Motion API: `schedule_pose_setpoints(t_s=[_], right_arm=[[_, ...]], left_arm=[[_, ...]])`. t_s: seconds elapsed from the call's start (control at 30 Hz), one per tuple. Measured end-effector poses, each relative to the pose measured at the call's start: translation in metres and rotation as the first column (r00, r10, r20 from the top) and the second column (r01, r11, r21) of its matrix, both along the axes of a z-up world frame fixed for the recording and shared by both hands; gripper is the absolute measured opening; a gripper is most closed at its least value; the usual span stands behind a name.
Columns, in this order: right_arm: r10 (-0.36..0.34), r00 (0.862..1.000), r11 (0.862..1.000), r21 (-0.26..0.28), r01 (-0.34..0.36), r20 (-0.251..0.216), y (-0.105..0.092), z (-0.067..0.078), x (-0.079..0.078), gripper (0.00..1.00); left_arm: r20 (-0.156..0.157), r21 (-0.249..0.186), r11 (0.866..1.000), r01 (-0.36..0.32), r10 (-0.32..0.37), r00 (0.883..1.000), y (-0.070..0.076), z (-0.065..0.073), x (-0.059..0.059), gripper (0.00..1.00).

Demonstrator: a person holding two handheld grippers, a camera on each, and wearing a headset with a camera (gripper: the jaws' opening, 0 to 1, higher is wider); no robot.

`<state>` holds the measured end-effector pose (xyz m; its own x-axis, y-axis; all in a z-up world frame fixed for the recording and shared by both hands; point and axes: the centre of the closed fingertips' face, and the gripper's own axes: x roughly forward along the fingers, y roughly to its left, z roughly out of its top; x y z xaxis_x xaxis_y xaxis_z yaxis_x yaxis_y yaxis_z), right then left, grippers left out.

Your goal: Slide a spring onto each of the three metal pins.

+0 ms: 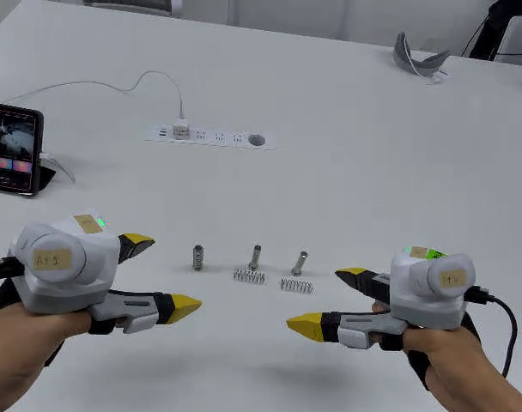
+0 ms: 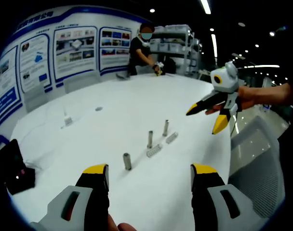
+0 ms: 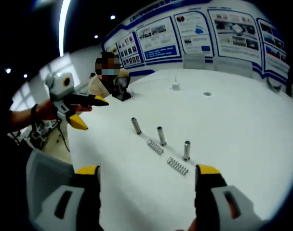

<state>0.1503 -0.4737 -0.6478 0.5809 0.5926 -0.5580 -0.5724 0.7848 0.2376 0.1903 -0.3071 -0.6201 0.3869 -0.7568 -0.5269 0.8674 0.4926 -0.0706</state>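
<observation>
Gaping wide and empty, left gripper (image 1: 168, 275) sits at 8 o'clock, right gripper (image 1: 324, 299) at 4; left pin (image 1: 198, 249) wears a spring (image 1: 198, 259), loose springs (image 1: 250, 276) lie at 6 o'clock of other pins (image 1: 255, 255).

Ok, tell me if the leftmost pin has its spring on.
On: leftmost pin shows coils around it; middle pin is bare, its spring lying beside.

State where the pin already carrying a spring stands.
In the head view, the sprung pin stands leftmost in the row, beside the middle pin and nearest the left gripper.
</observation>
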Motion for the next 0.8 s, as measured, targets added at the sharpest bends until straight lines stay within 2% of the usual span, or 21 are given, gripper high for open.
schedule_pose_setpoints(t_s=[0.23, 0.37, 0.57, 0.8], right_arm=[[-0.023, 1.000, 1.000, 0.010, 0.024, -0.014, -0.008, -0.007, -0.007, 0.82], [-0.036, 0.999, 0.999, 0.014, 0.036, -0.011, -0.012, -0.005, -0.009, 0.82], [-0.055, 0.998, 0.998, 0.024, 0.055, -0.003, -0.018, -0.002, -0.008, 0.82], [-0.060, 0.998, 0.998, 0.024, 0.060, -0.022, -0.021, -0.008, -0.014, 0.82]], left_arm=[[-0.005, 0.022, 0.998, 0.060, -0.060, 0.998, -0.021, -0.007, -0.003, 0.71], [-0.001, 0.040, 0.995, 0.095, -0.095, 0.995, -0.032, -0.009, -0.005, 0.70], [0.004, 0.069, 0.986, 0.150, -0.151, 0.989, -0.047, -0.015, -0.005, 0.70], [0.002, 0.101, 0.974, 0.205, -0.207, 0.978, -0.061, -0.026, -0.005, 0.70]])
